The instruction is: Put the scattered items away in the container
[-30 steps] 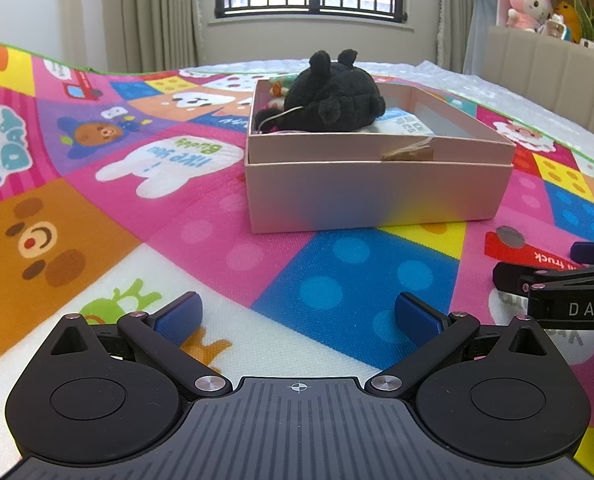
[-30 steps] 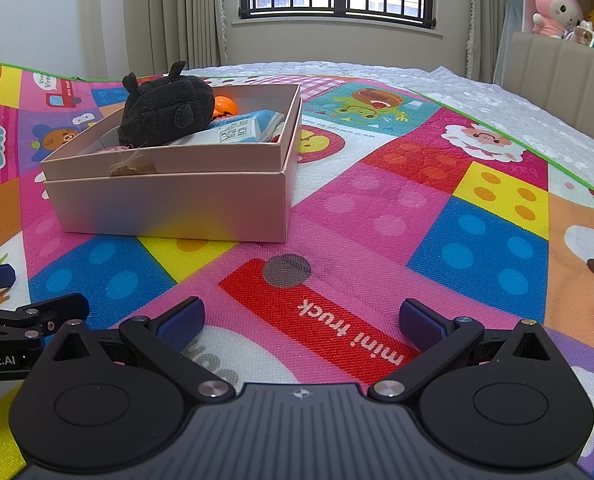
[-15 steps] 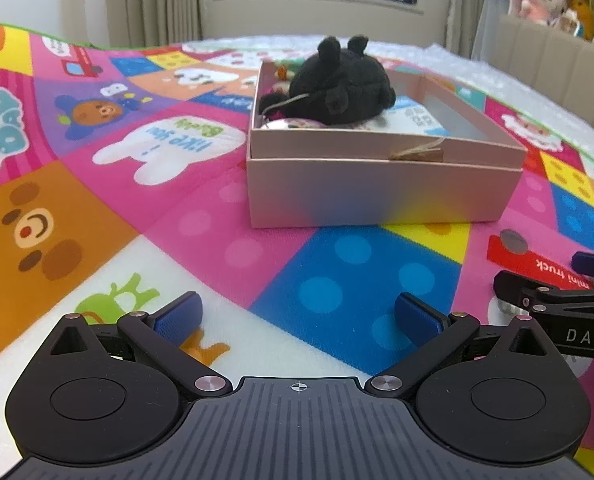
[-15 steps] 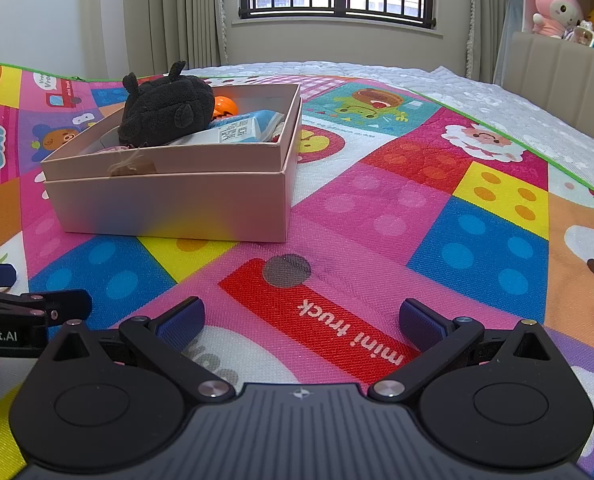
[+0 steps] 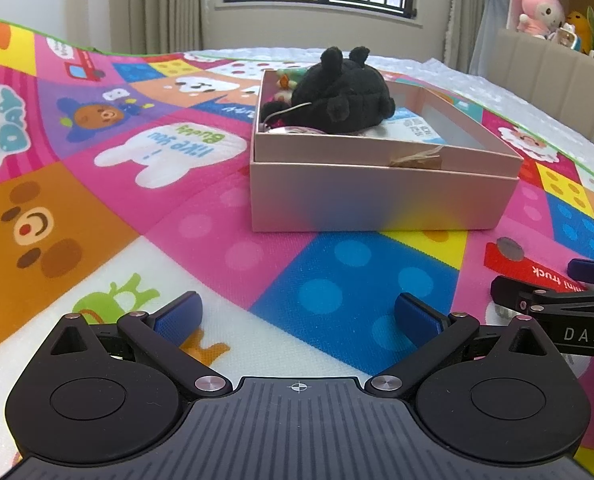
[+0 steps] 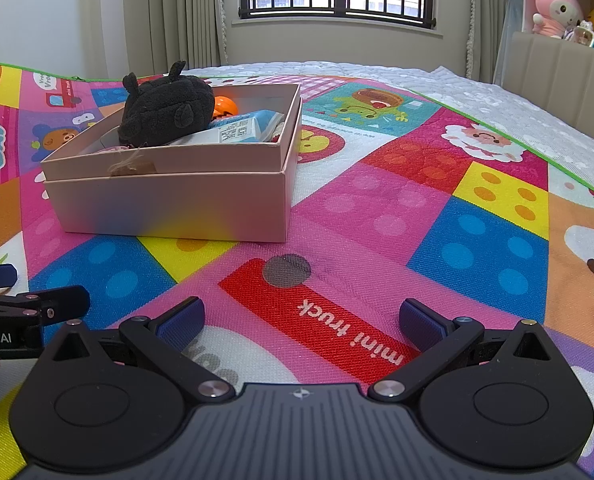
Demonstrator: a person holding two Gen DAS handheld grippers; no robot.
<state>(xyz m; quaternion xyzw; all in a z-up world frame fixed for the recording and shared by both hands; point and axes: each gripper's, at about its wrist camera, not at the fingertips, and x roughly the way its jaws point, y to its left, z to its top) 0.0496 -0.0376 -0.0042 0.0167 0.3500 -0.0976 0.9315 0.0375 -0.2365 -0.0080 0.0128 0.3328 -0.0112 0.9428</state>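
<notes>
Box [image 5: 381, 196] on play mat [image 5: 185, 216], holding black plush toy [image 5: 343, 98] and carton [image 6: 239, 130]. Left gripper [image 5: 297, 316] and right gripper [image 6: 301, 318] sit near the box's front wall, fingers apart, empty.

The box [image 5: 381, 196] looks like matt pink cardboard with smooth walls. The black toy [image 5: 343, 96] in it is fuzzy plush. The play mat [image 6: 397, 208] has a fine woven-looking, faintly shiny printed surface. Each gripper, left [image 5: 297, 316] and right [image 6: 301, 320], is matt black plastic with blue rubbery-looking pads [image 6: 179, 322] and bright metal pivot pins
</notes>
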